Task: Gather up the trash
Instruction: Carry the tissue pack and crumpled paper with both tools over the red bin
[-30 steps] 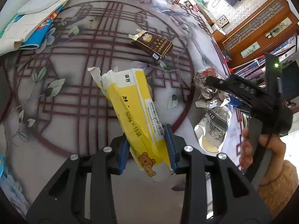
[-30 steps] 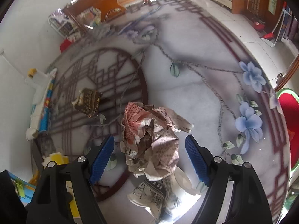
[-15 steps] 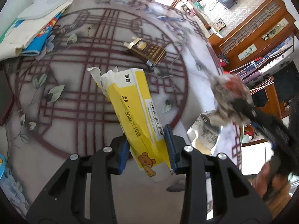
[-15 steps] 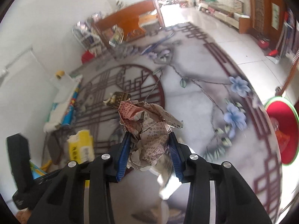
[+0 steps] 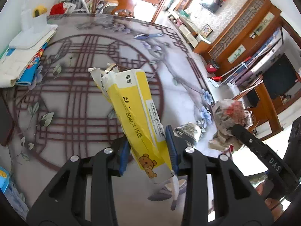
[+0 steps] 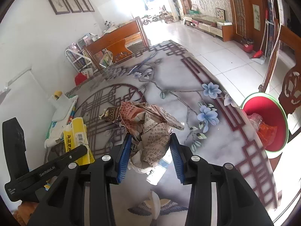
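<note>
My left gripper (image 5: 147, 146) is shut on a torn yellow carton (image 5: 135, 105) and holds it above the patterned table (image 5: 75, 86). The carton also shows in the right wrist view (image 6: 77, 137). My right gripper (image 6: 150, 154) is shut on a crumpled newspaper ball (image 6: 150, 130), lifted off the table; the ball also shows at the right of the left wrist view (image 5: 229, 120). A dark brown packet (image 6: 111, 114) lies on the table behind the ball. Another crumpled paper (image 5: 188, 130) lies on the table near its right edge.
A red bin (image 6: 267, 120) with a green rim stands on the floor beside the table's right edge, with trash inside. Stacked books and papers (image 5: 24, 50) lie at the table's far left. A wooden chair (image 6: 120, 41) stands at the far end.
My right gripper closed on the newspaper ball and lifted it off the table. Both grippers have risen and tilted up, so more of the room shows. The left still holds the carton.
</note>
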{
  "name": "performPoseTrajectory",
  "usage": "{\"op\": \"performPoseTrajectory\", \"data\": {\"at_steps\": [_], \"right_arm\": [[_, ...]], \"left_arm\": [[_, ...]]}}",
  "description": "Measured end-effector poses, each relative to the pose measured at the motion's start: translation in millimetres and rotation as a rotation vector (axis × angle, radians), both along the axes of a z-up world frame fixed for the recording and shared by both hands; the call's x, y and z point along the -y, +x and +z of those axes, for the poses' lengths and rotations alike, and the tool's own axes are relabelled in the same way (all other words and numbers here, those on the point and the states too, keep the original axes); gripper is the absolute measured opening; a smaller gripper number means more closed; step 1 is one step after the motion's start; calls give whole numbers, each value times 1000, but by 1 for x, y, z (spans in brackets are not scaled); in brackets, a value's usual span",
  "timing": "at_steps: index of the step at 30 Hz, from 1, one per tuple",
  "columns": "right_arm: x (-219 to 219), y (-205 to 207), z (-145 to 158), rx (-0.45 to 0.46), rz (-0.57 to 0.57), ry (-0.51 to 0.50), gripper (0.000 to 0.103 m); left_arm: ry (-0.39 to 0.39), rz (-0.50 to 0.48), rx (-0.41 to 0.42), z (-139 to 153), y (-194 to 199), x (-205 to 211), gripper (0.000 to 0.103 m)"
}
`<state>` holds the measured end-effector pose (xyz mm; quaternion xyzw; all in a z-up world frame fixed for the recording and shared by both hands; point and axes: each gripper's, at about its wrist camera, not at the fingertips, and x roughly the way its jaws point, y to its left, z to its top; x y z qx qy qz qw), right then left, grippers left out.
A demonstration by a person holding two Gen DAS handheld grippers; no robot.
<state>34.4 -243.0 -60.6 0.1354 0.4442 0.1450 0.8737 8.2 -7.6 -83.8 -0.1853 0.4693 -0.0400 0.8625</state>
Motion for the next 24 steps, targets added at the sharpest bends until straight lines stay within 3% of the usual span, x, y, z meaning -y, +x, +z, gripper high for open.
{"op": "performPoseTrajectory", "data": {"at_steps": [13, 24], "right_arm": [[40, -8, -2, 0, -34, 16, 40], [115, 1, 0, 3, -67, 2, 40]], "left_arm": [[43, -47, 34, 14, 1, 43, 34], [18, -105, 52, 26, 20, 124, 34]]}}
